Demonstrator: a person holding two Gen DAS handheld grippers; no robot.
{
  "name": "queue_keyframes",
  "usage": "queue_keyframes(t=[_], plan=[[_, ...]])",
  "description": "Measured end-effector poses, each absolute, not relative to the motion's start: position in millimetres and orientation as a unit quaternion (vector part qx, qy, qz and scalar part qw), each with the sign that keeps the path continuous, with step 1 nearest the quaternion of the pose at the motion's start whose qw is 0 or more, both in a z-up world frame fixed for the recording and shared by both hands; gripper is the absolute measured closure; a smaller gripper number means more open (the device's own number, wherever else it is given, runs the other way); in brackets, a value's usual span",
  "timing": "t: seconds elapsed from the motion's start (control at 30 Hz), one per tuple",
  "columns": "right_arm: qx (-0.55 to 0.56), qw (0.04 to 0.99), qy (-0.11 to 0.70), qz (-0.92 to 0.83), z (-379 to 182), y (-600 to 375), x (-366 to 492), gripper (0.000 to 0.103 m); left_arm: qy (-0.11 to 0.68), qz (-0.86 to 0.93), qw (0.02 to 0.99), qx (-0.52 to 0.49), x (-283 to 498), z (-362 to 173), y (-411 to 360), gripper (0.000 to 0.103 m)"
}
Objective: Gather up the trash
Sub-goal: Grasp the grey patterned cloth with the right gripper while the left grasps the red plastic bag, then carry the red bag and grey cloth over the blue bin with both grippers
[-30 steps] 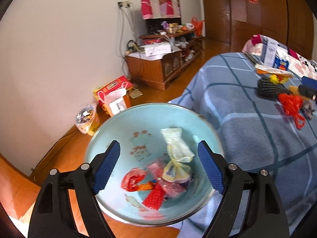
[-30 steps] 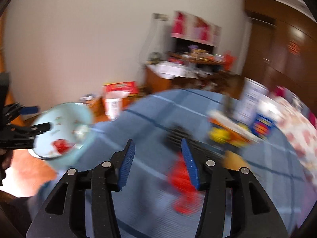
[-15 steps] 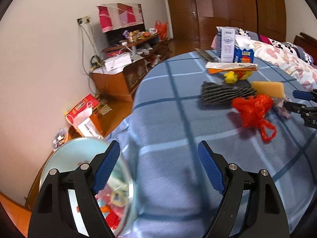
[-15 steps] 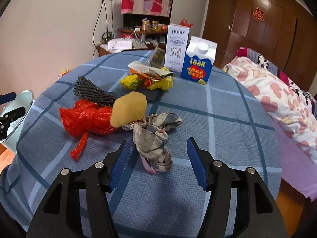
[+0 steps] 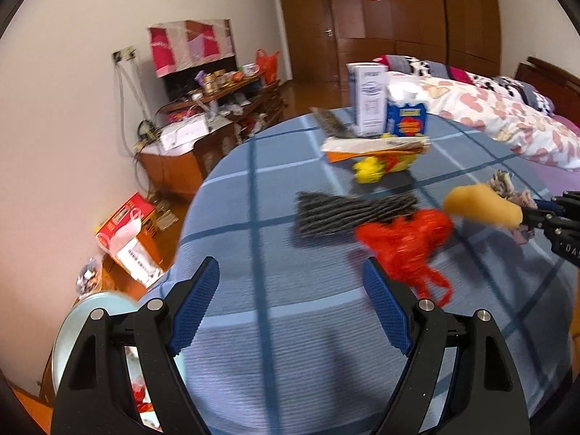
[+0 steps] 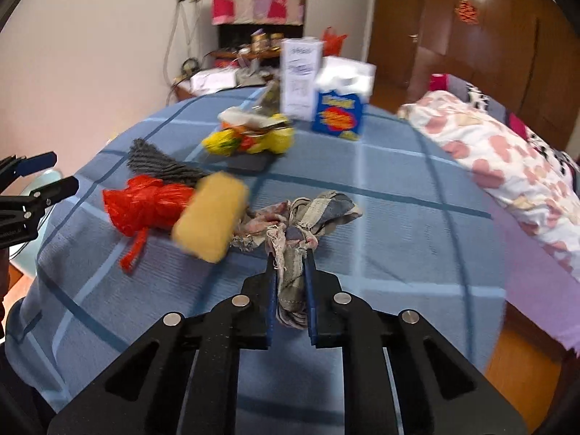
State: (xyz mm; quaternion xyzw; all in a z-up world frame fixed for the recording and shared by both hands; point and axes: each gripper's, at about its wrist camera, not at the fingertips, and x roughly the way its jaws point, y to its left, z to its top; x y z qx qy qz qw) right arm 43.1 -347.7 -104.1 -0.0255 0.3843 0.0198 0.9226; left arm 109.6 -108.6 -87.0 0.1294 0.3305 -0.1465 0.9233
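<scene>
While the right gripper [image 6: 290, 290] pinches the crumpled rag [image 6: 301, 221] on the blue cloth, seemingly to carry it off, the left gripper [image 5: 290, 308] hovers wide apart and empty, the pale bowl [image 5: 72, 326] waiting beneath for trash.

Blue checked tablecloth [image 6: 380, 217], red netting [image 6: 145, 204]

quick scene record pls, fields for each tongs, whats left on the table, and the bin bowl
left tongs: open, empty, over the table edge
right tongs: shut on the rag bundle
still on table: red mesh bag, yellow sponge, grey cloth, two cartons
bowl: light blue, at the table edge beside left tongs, some trash inside
</scene>
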Motion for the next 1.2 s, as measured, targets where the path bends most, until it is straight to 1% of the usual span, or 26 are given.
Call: queue_keyframes(t=[0.3, 0.33, 0.37, 0.4, 0.43, 0.47, 0.5, 0.53, 0.57, 0.93, 1.2], plan=[[0.004, 0.928, 0.373, -0.010, -103.9, -383.1, 24.6, 0.089, 0.344, -0.192, 0.908, 0.144, 112.9, -99.2, -158.2, 0.025], [0.006, 0.929, 0.370, -0.009, -104.2, -383.9, 24.2, 0.089, 0.346, -0.197, 0.905, 0.148, 114.7, -102.8, -164.0, 0.030], [0.008, 0.930, 0.368, -0.008, -104.1, -384.2, 24.0, 0.089, 0.350, -0.200, 0.903, 0.151, 115.7, -105.8, -167.5, 0.040], [0.010, 0.931, 0.365, -0.005, -104.0, -385.1, 23.2, 0.088, 0.356, -0.206, 0.898, 0.154, 116.3, -108.9, -170.8, 0.049], [0.012, 0.932, 0.362, -0.005, -103.6, -385.6, 21.6, 0.088, 0.368, -0.221, 0.890, 0.154, 118.1, -113.4, -174.2, 0.071], [0.014, 0.933, 0.359, -0.004, -103.1, -385.8, 21.2, 0.088, 0.374, -0.227, 0.886, 0.153, 118.6, -116.0, -175.5, 0.084], [0.016, 0.934, 0.357, -0.003, -102.6, -385.6, 21.0, 0.088, 0.380, -0.230, 0.883, 0.151, 119.0, -118.2, -175.5, 0.084], [0.018, 0.935, 0.353, -0.002, -101.4, -384.8, 20.5, 0.088, 0.378, -0.230, 0.884, 0.151, 118.0, -117.7, -174.2, 0.089], [0.018, 0.936, 0.350, -0.001, -100.5, -383.7, 20.6, 0.088, 0.375, -0.230, 0.884, 0.154, 116.8, -117.7, -172.7, 0.091], [0.009, 0.951, 0.308, 0.038, -74.2, -344.2, 23.6, 0.088, 0.344, -0.195, 0.909, 0.135, 101.1, -83.1, -117.9, 0.093], [-0.009, 0.953, 0.289, 0.089, -65.9, -293.5, 43.8, 0.087, 0.334, -0.148, 0.923, 0.119, 97.6, -73.5, -74.0, 0.093]])
